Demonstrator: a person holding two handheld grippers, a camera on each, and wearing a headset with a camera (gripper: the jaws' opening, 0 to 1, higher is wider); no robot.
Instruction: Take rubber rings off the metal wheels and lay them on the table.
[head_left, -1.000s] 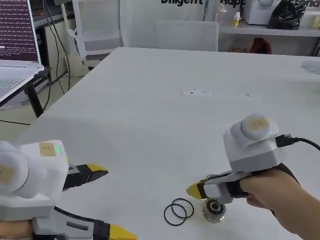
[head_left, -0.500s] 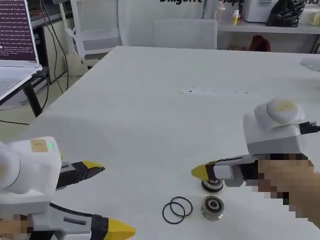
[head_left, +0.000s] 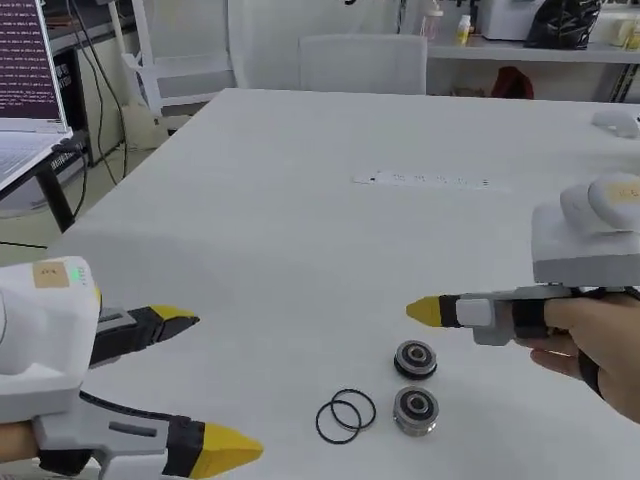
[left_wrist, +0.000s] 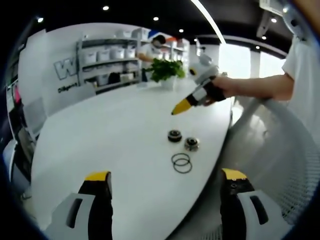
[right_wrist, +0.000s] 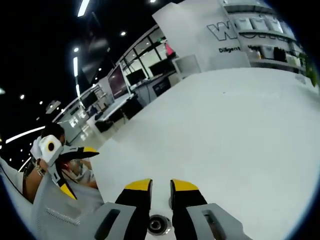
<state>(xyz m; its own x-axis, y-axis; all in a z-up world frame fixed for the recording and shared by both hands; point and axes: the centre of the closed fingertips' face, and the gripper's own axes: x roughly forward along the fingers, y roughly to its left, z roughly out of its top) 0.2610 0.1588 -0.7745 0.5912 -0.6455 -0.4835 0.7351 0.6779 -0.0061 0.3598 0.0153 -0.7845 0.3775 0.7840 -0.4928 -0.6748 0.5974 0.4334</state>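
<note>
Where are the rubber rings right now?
In the head view the two black rubber rings lie overlapping on the white table, just left of the nearer metal wheel, towards the table's near edge.

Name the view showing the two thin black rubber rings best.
Head view: it looks down on the black rubber rings, two overlapping loops lying flat. The left gripper view shows them small and foreshortened. The right gripper view catches a metal wheel instead.

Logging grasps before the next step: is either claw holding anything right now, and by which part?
Nothing is held. The left claw is open and empty; the right claw is closed on nothing, near a metal wheel.
</note>
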